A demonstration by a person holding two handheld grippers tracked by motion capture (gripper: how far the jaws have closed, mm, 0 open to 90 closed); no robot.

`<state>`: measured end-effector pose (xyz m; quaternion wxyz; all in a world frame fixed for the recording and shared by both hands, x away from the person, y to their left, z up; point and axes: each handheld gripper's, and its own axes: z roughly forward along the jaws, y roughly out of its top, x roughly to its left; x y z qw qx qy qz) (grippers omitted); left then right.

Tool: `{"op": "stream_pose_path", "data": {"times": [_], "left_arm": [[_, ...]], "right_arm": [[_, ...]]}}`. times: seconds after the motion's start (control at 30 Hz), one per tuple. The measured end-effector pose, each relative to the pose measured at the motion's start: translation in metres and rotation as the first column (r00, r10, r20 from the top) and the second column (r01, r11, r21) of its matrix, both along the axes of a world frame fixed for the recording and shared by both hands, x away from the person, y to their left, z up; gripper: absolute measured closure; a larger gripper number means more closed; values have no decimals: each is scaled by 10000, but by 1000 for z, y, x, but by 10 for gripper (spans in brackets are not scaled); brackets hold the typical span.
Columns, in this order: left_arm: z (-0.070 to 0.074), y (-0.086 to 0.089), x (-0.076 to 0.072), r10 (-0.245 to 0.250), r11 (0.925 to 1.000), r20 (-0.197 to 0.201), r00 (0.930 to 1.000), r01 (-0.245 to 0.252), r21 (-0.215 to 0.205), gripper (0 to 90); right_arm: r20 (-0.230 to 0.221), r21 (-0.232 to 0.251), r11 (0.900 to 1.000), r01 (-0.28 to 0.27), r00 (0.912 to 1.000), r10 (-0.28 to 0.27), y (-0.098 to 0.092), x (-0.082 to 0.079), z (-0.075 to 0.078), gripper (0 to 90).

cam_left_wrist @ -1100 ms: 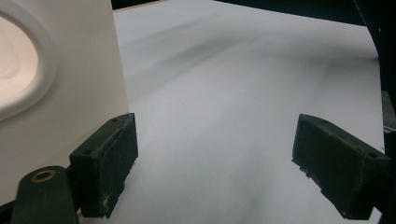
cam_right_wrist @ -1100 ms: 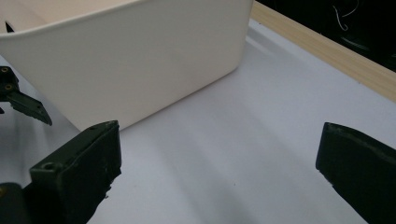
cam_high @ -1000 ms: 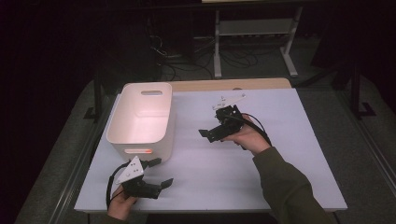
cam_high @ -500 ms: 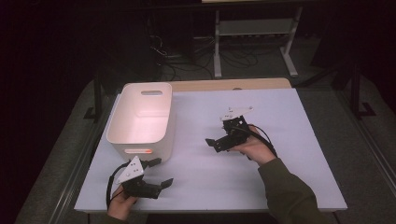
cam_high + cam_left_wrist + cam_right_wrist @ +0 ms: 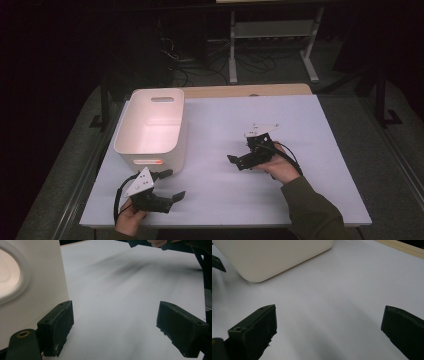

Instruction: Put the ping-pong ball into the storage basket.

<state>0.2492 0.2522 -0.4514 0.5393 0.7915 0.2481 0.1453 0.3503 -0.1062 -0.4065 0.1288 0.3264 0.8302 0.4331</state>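
Note:
A white plastic bin (image 5: 151,128) with a handle slot stands on the left half of the white table (image 5: 300,120); its inside looks empty. My left gripper (image 5: 172,185) rests near the table's front edge, just in front of the bin, open with nothing between its jaws. In the left gripper view the bin wall (image 5: 32,285) is close beside the left jaw. My right gripper (image 5: 235,161) lies low over the table's middle, right of the bin, open and holding nothing. In the right gripper view the bin (image 5: 274,255) sits ahead at upper left.
A wooden strip (image 5: 245,90) runs along the table's far edge. Behind the table stands a white metal frame (image 5: 272,30) among floor cables. Dark floor surrounds the table on both sides.
My right gripper has drawn back toward the person and to the right, away from the bin. The left gripper has stayed in place.

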Motion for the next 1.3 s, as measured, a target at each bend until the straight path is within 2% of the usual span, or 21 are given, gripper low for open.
{"op": "stream_pose_path", "data": {"times": [0.6, 0.83, 1.3], "left_arm": [[0, 0, 0, 10, 10000, 22, 10000, -10, 5, 142], [0, 0, 0, 19, 10000, 14, 10000, -19, -10, 141], [0, 0, 0, 21, 10000, 16, 10000, -21, -14, 141]], "right_arm": [[161, 228, 9991, 357, 9992, -361, -19, -12, 0, 0], [171, 493, 9977, 470, 9987, -479, -29, -20, -1, 0], [138, 733, 9934, 879, 9959, -891, -51, -36, -10, 0]]}}
